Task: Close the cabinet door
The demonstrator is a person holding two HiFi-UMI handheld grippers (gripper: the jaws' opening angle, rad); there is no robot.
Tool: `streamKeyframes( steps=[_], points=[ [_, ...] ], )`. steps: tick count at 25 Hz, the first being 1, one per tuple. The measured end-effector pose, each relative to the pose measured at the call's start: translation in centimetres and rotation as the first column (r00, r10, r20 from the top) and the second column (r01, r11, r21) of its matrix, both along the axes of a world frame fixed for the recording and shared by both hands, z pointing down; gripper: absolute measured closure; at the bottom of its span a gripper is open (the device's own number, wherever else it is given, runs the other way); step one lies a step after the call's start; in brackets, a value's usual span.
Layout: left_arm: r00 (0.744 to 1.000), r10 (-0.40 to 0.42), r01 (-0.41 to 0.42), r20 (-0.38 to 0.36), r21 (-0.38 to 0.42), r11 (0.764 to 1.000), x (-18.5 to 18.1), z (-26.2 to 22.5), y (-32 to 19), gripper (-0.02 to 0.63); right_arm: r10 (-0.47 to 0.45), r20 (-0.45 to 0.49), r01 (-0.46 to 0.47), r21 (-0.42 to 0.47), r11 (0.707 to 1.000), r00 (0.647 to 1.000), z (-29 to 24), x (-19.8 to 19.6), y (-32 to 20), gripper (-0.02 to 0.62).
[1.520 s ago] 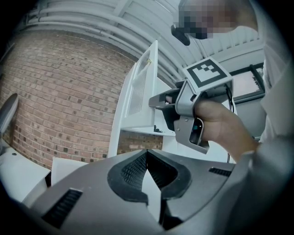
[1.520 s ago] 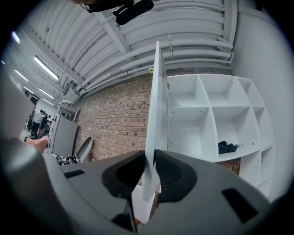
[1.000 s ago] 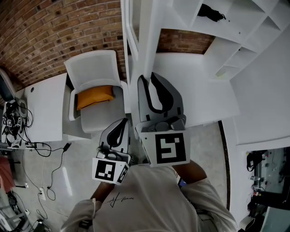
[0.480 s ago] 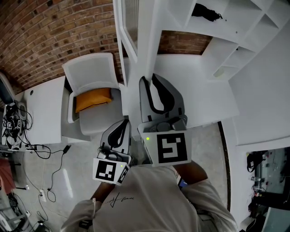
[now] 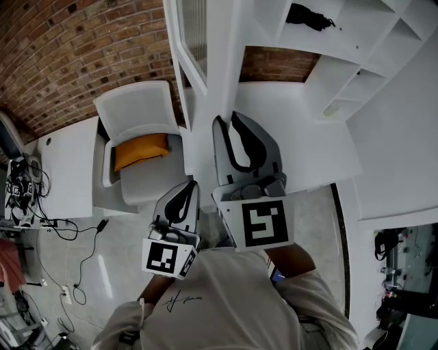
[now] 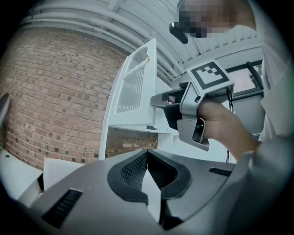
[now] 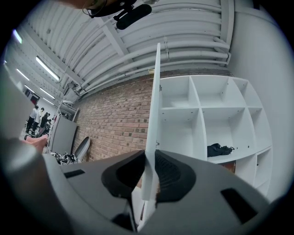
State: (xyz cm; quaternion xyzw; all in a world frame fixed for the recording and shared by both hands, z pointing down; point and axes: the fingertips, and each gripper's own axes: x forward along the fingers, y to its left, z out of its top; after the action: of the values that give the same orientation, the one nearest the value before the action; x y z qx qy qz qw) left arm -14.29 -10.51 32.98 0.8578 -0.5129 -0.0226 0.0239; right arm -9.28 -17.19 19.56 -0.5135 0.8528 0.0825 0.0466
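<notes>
The white cabinet door (image 5: 205,48) stands swung open and shows edge-on in the head view; it has a slatted panel (image 6: 133,87). My right gripper (image 5: 227,122) is shut on the door's lower edge, and the thin white edge (image 7: 154,114) runs up between its pads (image 7: 167,176). Behind the door are the open white cabinet shelves (image 7: 202,124). My left gripper (image 5: 191,186) hangs lower and to the left, jaws shut with nothing between them, its fingertips meeting (image 6: 147,158). From the left gripper view I see the right gripper (image 6: 193,105) in a hand.
A black cloth (image 5: 306,16) lies on a shelf. A white chair (image 5: 137,102) with an orange cushion (image 5: 140,150) stands left of the door against the brick wall (image 5: 82,48). A white table (image 5: 68,164) and floor cables (image 5: 27,184) are at the left.
The door's top edge has drifted a little to the left in the head view, the right gripper still on it. The left gripper has hardly moved.
</notes>
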Motion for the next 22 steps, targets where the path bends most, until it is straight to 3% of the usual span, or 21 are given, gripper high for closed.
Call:
streamKeyframes(
  steps=[22],
  points=[
    [1.000,0.026,-0.026,-0.002,-0.012,1.000,1.6,0.5,-1.6,0.591,-0.003,0.021,0.003,-0.010,1.000,1.000,0.3,2.9,-1.3,0.532]
  ],
)
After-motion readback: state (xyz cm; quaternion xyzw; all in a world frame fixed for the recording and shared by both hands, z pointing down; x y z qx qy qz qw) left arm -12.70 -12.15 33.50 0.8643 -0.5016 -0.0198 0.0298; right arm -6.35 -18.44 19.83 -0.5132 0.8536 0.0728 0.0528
